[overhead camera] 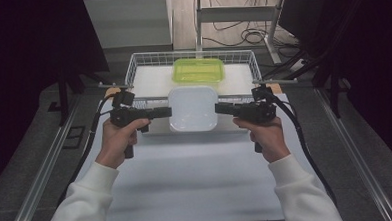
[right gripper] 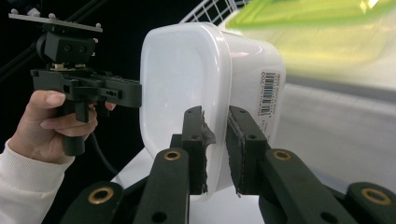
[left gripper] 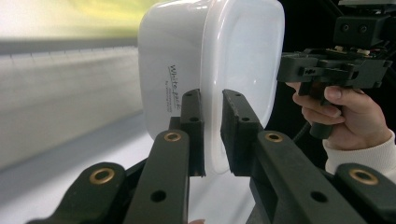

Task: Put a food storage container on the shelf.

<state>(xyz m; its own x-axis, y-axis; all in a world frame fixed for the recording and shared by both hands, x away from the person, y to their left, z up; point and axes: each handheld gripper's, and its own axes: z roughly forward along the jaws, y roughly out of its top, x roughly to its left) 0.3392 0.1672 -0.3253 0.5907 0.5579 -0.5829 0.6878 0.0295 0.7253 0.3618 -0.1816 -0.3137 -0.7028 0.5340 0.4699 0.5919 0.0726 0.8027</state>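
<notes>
While two hands lift from opposite sides, the scene reads as follows.

Left hand-held gripper (overhead camera: 165,112): jaws clenched on the left rim of the white container (overhead camera: 193,108); in the left gripper view (left gripper: 212,133) the lip of the rim sits pinched between the two black pads.

Right hand-held gripper (overhead camera: 220,108): jaws clamped on the opposite, right rim of the same container; the right gripper view (right gripper: 215,147) shows the rim's edge caught between the pads.

Hands: the left hand (overhead camera: 116,143) and the right hand (overhead camera: 266,135) each grip a handle, white sleeves coming in from the bottom of the high view; a black cable trails back from each tool.

White container: a rounded-square tub with its white lid on, held between the two tools, near the front edge of the wire basket (overhead camera: 132,68). From the gripper views it appears clear of the surface below. Small print runs down one wall in the left gripper view (left gripper: 170,88); a barcode label (right gripper: 269,93) sits on the wall seen in the right gripper view.

Green container (overhead camera: 198,70): a translucent box with a yellow-green lid, lying inside the wire basket, just behind the white one.

Worktop (overhead camera: 197,185): a white sheet spread under both hands.
</notes>
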